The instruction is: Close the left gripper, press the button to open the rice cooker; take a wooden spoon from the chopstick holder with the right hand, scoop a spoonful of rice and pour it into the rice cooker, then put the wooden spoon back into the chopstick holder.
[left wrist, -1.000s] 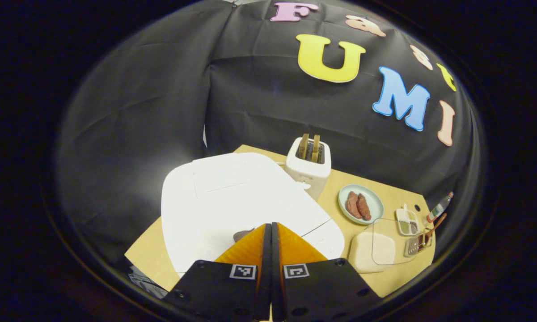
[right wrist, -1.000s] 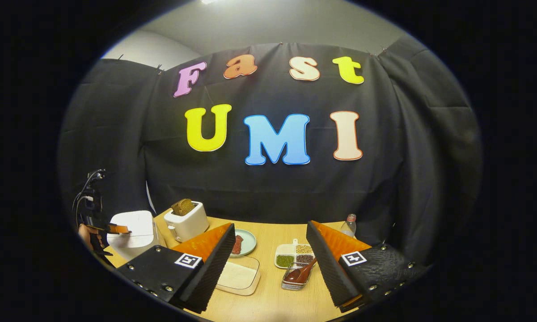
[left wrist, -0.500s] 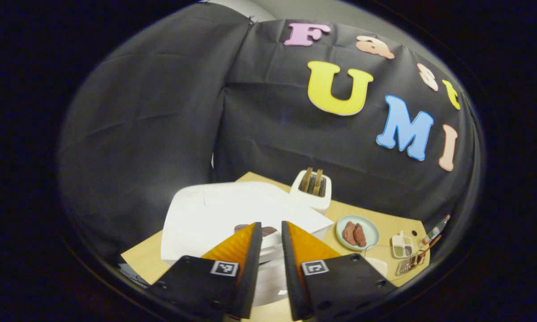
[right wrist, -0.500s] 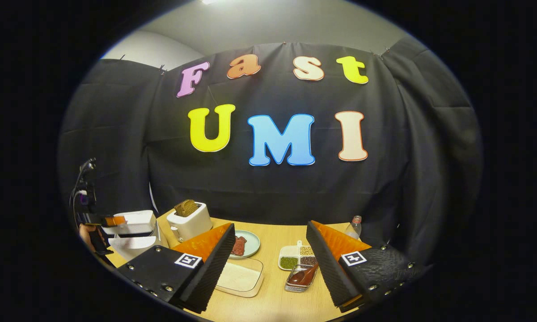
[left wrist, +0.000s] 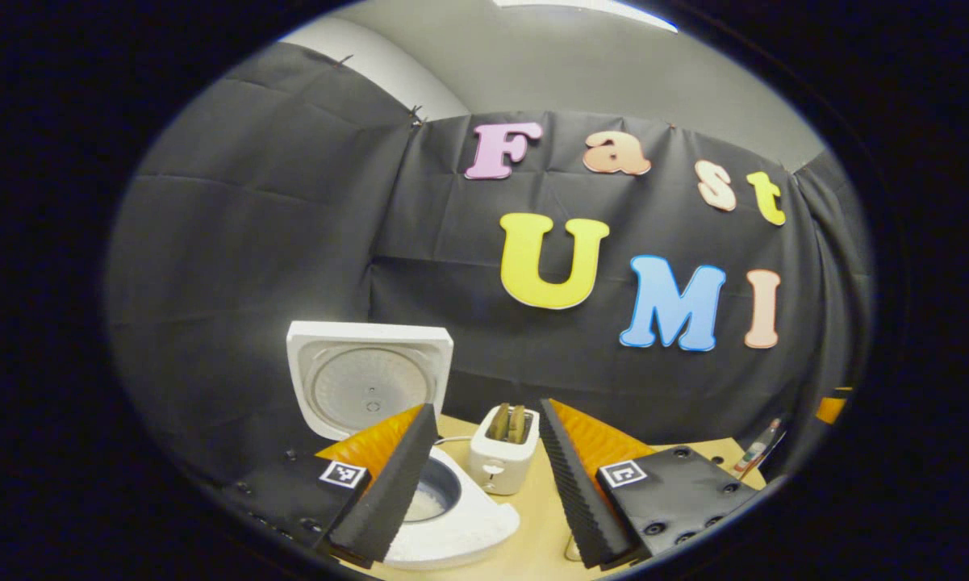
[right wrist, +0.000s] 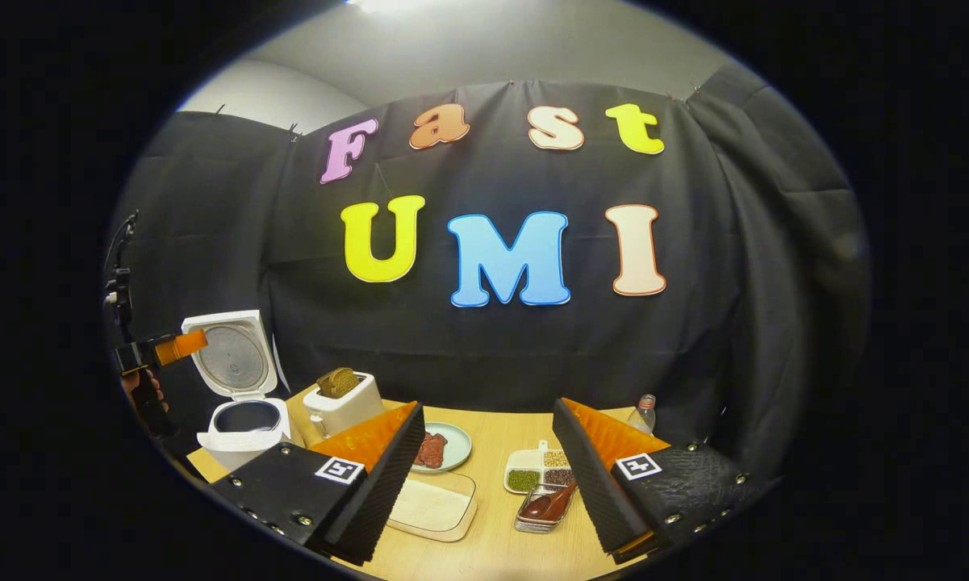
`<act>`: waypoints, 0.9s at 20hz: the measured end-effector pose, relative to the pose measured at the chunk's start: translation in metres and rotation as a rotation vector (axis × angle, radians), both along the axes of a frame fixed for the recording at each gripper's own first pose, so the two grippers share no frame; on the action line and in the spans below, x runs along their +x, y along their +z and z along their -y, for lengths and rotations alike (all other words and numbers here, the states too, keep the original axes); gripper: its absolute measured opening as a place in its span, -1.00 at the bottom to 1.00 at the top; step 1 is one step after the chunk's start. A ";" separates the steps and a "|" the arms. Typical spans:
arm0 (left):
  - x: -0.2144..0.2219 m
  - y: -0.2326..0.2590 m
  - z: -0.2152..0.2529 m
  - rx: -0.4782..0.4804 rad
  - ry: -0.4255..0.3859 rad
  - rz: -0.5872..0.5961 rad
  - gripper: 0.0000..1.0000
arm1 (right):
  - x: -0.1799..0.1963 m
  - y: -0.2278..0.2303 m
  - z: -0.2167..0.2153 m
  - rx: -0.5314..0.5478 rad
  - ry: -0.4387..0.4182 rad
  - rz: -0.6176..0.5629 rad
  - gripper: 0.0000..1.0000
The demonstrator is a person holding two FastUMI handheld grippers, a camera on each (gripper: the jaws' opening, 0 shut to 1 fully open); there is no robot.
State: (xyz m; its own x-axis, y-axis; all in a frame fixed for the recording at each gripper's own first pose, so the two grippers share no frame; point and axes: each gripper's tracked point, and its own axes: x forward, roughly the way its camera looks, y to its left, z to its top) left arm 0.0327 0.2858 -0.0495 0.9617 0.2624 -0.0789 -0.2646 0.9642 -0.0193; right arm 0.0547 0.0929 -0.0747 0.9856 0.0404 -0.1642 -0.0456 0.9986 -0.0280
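One rice cooker [right wrist: 244, 424], lid up; one wooden spoon [right wrist: 547, 504].

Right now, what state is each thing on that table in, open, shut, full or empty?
Rice cooker: lid up, open.
Toaster: bread in its slots.
Clear box: lidless, holding rice.
Wooden spoon: resting in its holder.
Plate: holding meat.
Left claw: open, empty.
Right claw: open, empty.
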 end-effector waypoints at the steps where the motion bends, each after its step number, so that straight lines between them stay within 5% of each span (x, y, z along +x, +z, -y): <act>1: 0.001 -0.001 0.017 0.001 -0.023 0.008 0.77 | 0.000 -0.001 0.003 0.003 -0.004 0.002 0.94; 10: -0.005 0.011 0.126 0.135 -0.206 0.071 0.79 | 0.003 -0.020 0.054 0.019 -0.100 -0.002 0.86; 18: -0.008 -0.001 0.157 0.166 -0.251 0.040 1.00 | 0.023 -0.081 0.116 0.084 -0.204 -0.114 0.94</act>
